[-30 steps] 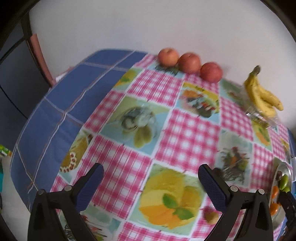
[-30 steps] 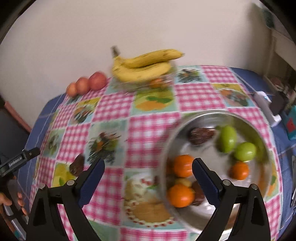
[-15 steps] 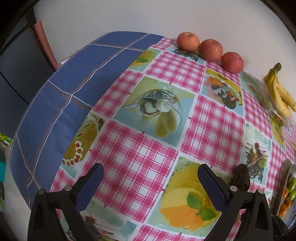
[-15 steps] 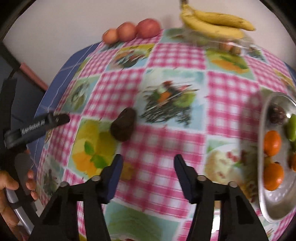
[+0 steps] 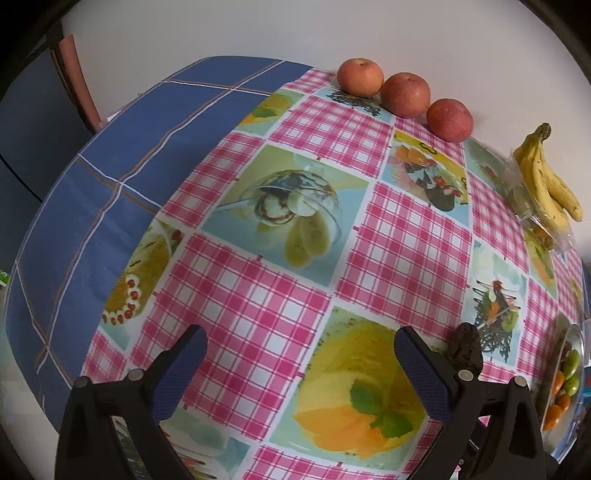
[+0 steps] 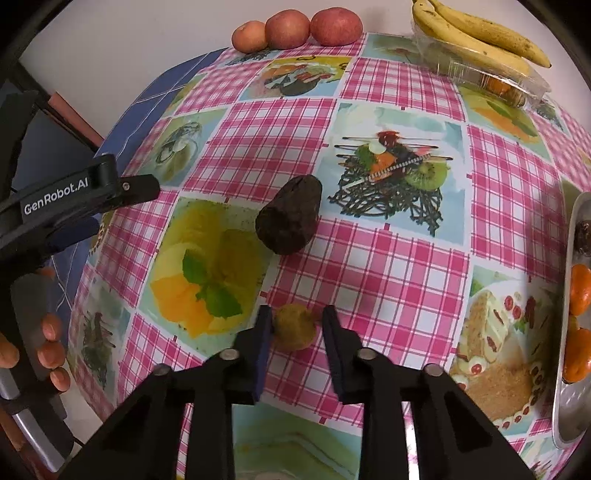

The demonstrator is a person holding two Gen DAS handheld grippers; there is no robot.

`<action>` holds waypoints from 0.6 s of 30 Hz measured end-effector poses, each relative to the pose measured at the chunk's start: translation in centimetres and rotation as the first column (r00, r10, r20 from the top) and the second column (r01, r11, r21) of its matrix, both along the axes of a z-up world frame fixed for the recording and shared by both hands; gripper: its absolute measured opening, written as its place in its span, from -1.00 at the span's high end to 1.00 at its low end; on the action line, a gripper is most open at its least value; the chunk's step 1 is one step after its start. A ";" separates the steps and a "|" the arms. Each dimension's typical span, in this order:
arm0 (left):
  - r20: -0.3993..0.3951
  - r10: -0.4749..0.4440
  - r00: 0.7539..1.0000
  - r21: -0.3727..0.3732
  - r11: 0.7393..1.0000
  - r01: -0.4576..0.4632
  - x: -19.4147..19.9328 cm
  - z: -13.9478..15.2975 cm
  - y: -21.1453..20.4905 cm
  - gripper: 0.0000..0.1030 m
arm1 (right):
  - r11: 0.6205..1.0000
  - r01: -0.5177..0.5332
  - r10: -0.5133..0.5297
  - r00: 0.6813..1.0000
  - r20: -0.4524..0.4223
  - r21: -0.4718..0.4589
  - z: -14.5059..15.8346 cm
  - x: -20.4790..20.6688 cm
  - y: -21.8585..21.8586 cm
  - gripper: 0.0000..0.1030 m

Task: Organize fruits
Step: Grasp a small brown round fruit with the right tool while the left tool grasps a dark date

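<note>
My right tongs (image 6: 295,332) narrowly bracket a small fuzzy brown fruit (image 6: 294,329); contact unclear. Dark wrinkled avocado (image 6: 289,220) lies just ahead. Steel bowl (image 6: 569,288) cut off right. Left tongs (image 5: 299,354) wide, empty, lettered "GenRobot.AI".

- Both views are evenly and softly lit — bright, with no hard beams and saturated colour on the tablecloth (image 6: 388,266).
- The dark avocado (image 6: 290,219) casts only a faint, short shadow toward the camera side.
- Beyond the avocado, the wall (image 6: 147,33) is plain and slightly greyed.
- Strong fisheye bulge — the cloth's checks bend around the avocado, and black vignette fills every corner.
- Focus is crisp, with no motion smear.
</note>
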State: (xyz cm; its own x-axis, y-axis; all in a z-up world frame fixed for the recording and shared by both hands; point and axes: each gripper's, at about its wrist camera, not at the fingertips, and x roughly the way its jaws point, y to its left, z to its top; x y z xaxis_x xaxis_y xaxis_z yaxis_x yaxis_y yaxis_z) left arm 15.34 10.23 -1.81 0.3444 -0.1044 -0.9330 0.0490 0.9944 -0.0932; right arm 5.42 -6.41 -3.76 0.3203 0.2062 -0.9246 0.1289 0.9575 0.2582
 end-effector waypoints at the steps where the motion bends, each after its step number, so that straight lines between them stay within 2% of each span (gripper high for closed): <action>1: 0.000 -0.002 1.000 -0.002 1.000 0.002 0.0 0.0 -0.1 -0.98 | 1.000 -0.002 0.002 1.000 0.001 -0.001 0.1 0.0 -0.1 0.52; 7: 0.003 -0.045 0.999 -0.038 0.998 0.045 -0.4 0.3 -1.7 -0.95 | 0.999 0.039 -0.039 0.999 0.021 -0.014 0.7 -0.2 -1.7 0.52; 10: -0.007 -0.060 0.998 -0.077 0.995 0.060 -0.5 0.2 -2.6 -0.87 | 0.995 0.086 -0.084 0.996 0.025 -0.060 1.0 -0.6 -3.3 0.52; 18: -0.036 -0.131 0.991 -0.198 0.973 0.121 -1.0 0.1 -5.7 -0.59 | 0.969 0.224 -0.218 0.974 0.065 -0.102 2.1 -1.7 -8.5 0.52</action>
